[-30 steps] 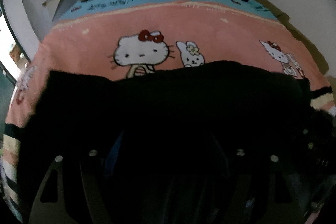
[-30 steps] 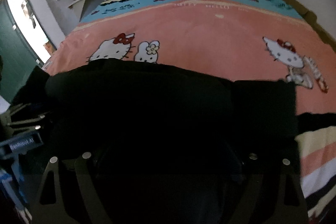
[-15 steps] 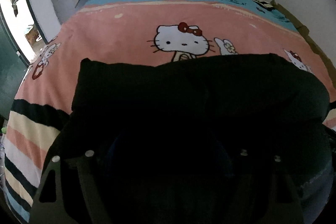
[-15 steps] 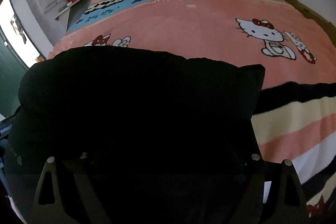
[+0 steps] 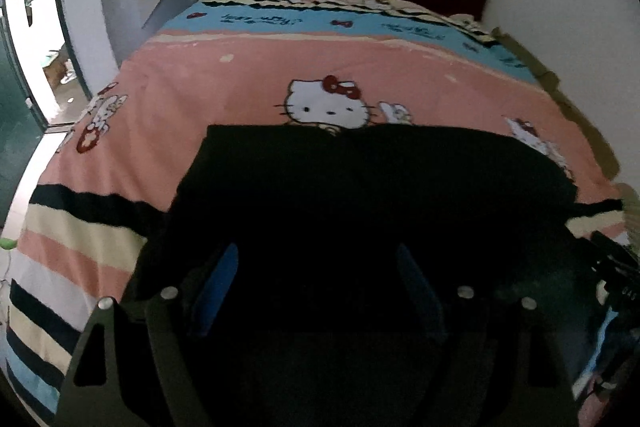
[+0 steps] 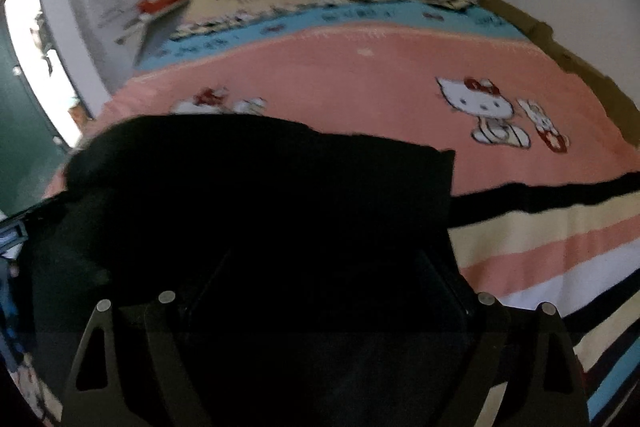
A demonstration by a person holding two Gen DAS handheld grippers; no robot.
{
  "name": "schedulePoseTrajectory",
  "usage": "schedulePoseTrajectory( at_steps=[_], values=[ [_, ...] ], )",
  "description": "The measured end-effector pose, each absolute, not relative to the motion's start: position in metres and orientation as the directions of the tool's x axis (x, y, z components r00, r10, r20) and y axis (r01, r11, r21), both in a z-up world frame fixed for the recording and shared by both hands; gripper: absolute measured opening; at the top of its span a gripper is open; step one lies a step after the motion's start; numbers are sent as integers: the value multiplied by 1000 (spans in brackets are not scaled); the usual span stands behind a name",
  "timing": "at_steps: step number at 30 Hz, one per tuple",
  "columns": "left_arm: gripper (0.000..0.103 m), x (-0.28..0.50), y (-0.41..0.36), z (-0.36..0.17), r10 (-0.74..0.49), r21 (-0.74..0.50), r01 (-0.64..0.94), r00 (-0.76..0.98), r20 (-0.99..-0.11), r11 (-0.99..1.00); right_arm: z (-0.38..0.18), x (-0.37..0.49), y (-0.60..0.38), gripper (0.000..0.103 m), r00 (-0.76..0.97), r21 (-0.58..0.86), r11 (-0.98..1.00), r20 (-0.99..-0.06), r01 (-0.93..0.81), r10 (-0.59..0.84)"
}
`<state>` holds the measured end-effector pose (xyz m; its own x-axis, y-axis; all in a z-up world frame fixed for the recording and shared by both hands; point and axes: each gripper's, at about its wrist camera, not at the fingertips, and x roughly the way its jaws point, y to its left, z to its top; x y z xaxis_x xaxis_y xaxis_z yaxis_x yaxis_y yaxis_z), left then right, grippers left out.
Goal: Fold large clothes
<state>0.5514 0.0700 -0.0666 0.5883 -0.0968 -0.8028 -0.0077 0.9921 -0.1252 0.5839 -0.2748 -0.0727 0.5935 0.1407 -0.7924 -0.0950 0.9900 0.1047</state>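
A black garment point(image 5: 372, 187) lies folded into a broad rectangle on the pink cartoon-cat bedspread point(image 5: 224, 99), its far edge just under the printed cat face at 12 o'clock in the left wrist view. Half a second ago the cloth filled more of both views and hid the fingers; now the left gripper point(image 5: 320, 283) shows its blue inner pads point(image 5: 218, 283) at 7 and 5 o'clock, spread wide with nothing pinched between them. Its jaws widened early in the past second and now hold that spread. The right gripper point(image 6: 324, 291) also stands wide; its fingers are dark against dark cloth, so I cannot tell for sure whether any fabric touches them, though none looks clamped. Both views have pulled back, with more striped blanket showing at 3 o'clock on the right. I judge this fold released and laid down, with a further fold or smoothing possibly next.
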Motion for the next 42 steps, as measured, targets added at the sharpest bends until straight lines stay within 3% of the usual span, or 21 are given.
schedulePoseTrajectory(
  at_steps=[7, 13, 21, 27, 42],
  values=[
    [81, 534, 71, -94, -57, -62, 12, 592, -804, 998, -80, 554, -255, 90, 573, 161, 971, -786, -174, 233],
    [85, 525, 65, -115, -33, -27, 19, 650, -760, 999, -120, 556, -269, 98, 576, 216, 966, -775, -145, 259],
    [85, 504, 67, -98, 15, 10, -11, 671, -742, 1000, -108, 550, -270, 99, 576, 178, 977, -789, -117, 213],
    [85, 475, 72, -95, 41, 43, -15, 707, -706, 999, -81, 521, -283, 98, 638, 134, 984, -748, -122, 181],
    [86, 467, 71, -118, 39, 41, -16, 746, -665, 999, -138, 524, -320, 100, 612, 211, 976, -766, -47, 195]
  ],
)
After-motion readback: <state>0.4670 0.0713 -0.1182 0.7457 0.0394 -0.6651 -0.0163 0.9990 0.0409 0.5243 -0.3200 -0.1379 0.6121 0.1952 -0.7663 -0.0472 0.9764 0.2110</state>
